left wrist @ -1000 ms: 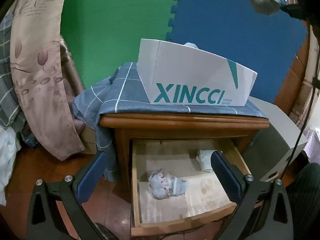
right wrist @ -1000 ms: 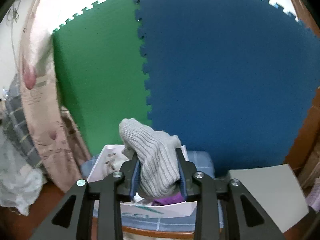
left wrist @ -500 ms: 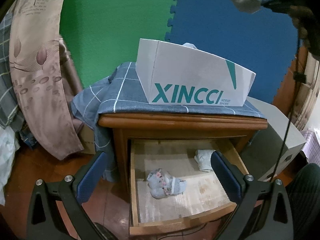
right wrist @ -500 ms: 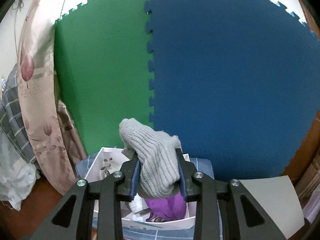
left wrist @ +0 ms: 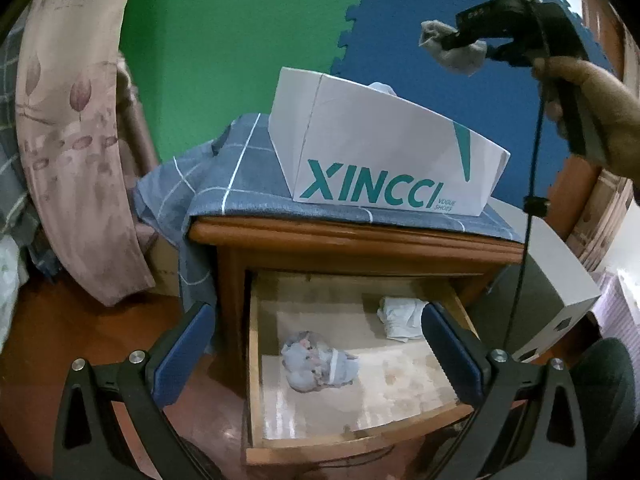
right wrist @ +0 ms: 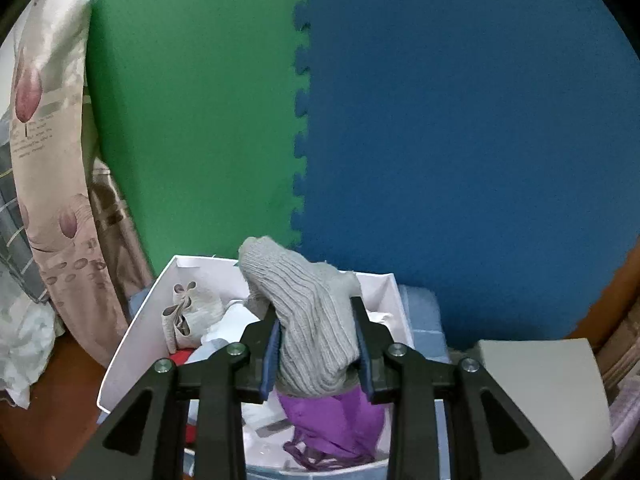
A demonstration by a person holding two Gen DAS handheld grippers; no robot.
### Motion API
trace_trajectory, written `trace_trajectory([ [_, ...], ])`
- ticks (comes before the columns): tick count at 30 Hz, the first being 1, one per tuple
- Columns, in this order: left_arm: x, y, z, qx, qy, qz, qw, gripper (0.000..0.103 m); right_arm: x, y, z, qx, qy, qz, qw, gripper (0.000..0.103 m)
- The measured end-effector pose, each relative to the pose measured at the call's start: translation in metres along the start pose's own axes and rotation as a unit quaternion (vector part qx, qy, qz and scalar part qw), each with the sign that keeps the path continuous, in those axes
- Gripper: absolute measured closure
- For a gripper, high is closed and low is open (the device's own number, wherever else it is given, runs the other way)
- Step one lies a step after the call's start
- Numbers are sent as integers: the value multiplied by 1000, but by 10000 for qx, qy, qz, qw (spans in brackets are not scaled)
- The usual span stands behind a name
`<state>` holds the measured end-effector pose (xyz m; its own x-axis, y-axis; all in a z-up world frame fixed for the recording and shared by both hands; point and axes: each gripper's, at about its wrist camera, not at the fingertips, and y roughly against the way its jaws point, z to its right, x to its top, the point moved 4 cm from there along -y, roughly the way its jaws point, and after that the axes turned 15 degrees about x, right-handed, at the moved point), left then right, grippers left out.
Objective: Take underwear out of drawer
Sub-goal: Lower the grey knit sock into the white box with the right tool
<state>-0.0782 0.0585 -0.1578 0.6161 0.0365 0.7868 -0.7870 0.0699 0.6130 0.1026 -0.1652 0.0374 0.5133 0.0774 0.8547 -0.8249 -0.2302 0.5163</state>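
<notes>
Wooden drawer (left wrist: 352,360) stands pulled out under the left gripper (left wrist: 316,356), whose jaws are spread wide and empty. 2 bundled underwear pieces (left wrist: 318,366) lie inside it. Right-wrist view: the right gripper (right wrist: 316,350) clamps a grey ribbed garment (right wrist: 312,320) above the white box (right wrist: 136,328), which holds other clothes.

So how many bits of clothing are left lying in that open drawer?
2. A bluish-grey bundle lies toward the front left of the drawer, and a white piece sits further back on the right, partly behind a gripper finger. Nothing else shows, though the back is shadowed.
</notes>
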Motion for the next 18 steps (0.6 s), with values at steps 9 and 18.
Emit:
trace_trajectory([
  [9, 1, -3, -10, -148, 372, -177, 9990, 1, 10, -64, -6, 130, -5, -587, 9982, 71],
  [18, 0, -3, -12, -112, 362, -188, 9991, 1, -3, -115, 12, 181, -347, -1167, 9924, 71],
])
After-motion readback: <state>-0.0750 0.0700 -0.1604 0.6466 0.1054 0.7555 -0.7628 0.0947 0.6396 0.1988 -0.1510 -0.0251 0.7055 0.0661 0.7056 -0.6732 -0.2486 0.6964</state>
